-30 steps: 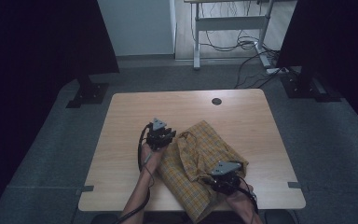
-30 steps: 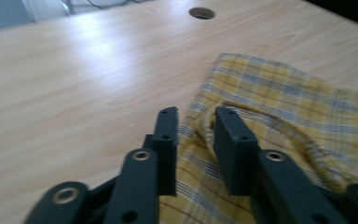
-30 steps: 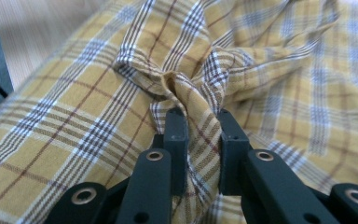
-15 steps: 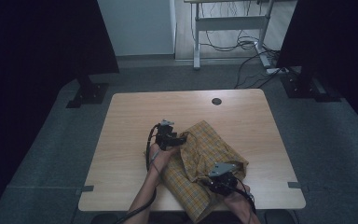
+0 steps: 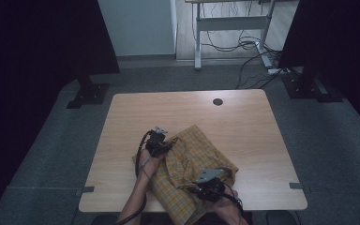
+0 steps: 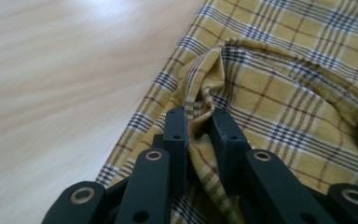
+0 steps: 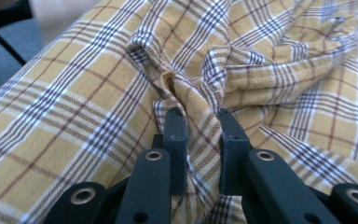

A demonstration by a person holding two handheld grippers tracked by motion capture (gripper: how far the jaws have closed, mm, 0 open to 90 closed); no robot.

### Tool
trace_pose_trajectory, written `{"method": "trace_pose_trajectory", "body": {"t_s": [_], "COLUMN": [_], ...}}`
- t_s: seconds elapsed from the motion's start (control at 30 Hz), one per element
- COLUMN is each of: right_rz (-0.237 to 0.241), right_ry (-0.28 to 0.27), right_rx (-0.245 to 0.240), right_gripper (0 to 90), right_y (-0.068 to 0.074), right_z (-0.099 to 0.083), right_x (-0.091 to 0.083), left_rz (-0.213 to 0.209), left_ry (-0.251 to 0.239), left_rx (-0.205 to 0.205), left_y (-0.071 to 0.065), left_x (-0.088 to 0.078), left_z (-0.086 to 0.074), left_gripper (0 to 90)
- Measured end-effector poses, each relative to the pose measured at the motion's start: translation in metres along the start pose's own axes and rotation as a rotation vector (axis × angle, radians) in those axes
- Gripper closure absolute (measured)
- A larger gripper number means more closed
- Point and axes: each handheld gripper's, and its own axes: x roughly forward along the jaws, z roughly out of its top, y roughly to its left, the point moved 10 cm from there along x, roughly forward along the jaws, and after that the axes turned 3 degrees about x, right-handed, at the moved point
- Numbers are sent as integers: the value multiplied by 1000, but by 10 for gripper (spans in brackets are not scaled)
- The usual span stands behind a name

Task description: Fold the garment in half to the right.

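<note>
No readable text or labels.

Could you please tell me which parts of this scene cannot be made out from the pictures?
- Yellow plaid cloth: near end cut off by the high view's bottom edge.
- Cloth under the right gripper: hidden by that gripper in the high view.
- Small dark round thing on the wooden table: too small to identify.

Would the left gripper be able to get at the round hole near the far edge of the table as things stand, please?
Probably not right away: the left gripper has just closed its jaws on a fold of the checked cloth. The tabletop towards the hole is bare, so it would need to let go first.
</note>
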Motion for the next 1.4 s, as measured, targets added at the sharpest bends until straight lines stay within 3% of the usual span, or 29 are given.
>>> {"method": "trace_pose_trajectory", "body": {"t_s": [0.03,0.07,0.1,0.13,0.17,0.23,0.3,0.37,0.4,0.43,0.57,0.6,0.63,0.73,0.8,0.87,0.93,0.97,1.0,1.03,1.07,1.1,1.13,1.17,1.2,1.23,1.3,1.33,1.4], "right_rz": [17,17,40,40,56,56,45,29,29,33,31,26,19,2,-7,-14,-16,-16,-20,-29,-31,-33,-35,-37,-37,-28,-7,-7,10], "right_ry": [-1,-1,-2,-2,-2,-5,-18,-74,-74,-131,-226,-241,-254,-287,-305,-319,-324,-324,-324,-308,-301,-283,-269,-259,-259,-229,-205,-205,-144], "right_rx": [-10,-10,-27,-27,-47,-60,-88,-142,-142,-161,-217,-235,-250,-279,-274,-250,-210,-210,-190,-146,-128,-96,-70,-51,-51,10,58,58,109], "right_gripper": [766,766,764,764,765,767,773,777,777,777,777,778,778,777,777,777,777,777,777,776,776,776,776,776,776,776,775,775,774], "right_y": [7,7,19,19,28,31,39,50,50,57,71,74,76,76,70,59,44,44,36,15,8,-4,-14,-21,-21,-41,-54,-54,-69], "right_z": [3,3,7,7,12,14,21,41,41,61,100,109,117,135,141,143,138,138,134,118,112,100,89,81,81,58,40,40,11], "right_x": [5,5,13,13,19,21,20,9,9,-5,-38,-45,-53,-74,-88,-101,-111,-111,-114,-115,-114,-110,-106,-102,-102,-90,-78,-78,-55], "left_rz": [5,5,7,7,5,7,14,22,25,43,99,99,125,151,154,147,140,140,129,119,111,98,90,90,90,91,104,104,122], "left_ry": [2,2,-2,-2,-13,-42,-101,-174,-215,-277,-426,-426,-484,-554,-586,-600,-598,-598,-590,-578,-568,-543,-493,-460,-460,-391,-327,-327,-260], "left_rx": [-4,-4,-9,-9,-6,-4,-14,-24,-22,-6,43,43,69,95,106,118,134,134,139,141,138,133,130,127,127,116,111,111,115], "left_y": [7,7,13,13,17,24,33,40,41,41,36,36,32,24,17,8,-1,-1,-7,-10,-13,-16,-19,-20,-20,-19,-18,-18,-16], "left_x": [-8,-8,-16,-16,-20,-29,-46,-69,-81,-105,-162,-162,-188,-216,-224,-221,-207,-207,-192,-178,-167,-146,-115,-97,-97,-63,-35,-35,-10], "left_z": [-9,-9,-17,-17,-21,-23,-19,-8,-1,13,50,50,68,92,107,121,131,131,135,136,137,135,129,124,124,111,96,96,82], "left_gripper": [779,780,779,779,779,780,796,822,822,834,841,841,841,841,842,841,841,841,841,840,840,839,839,839,839,839,839,839,839]}}
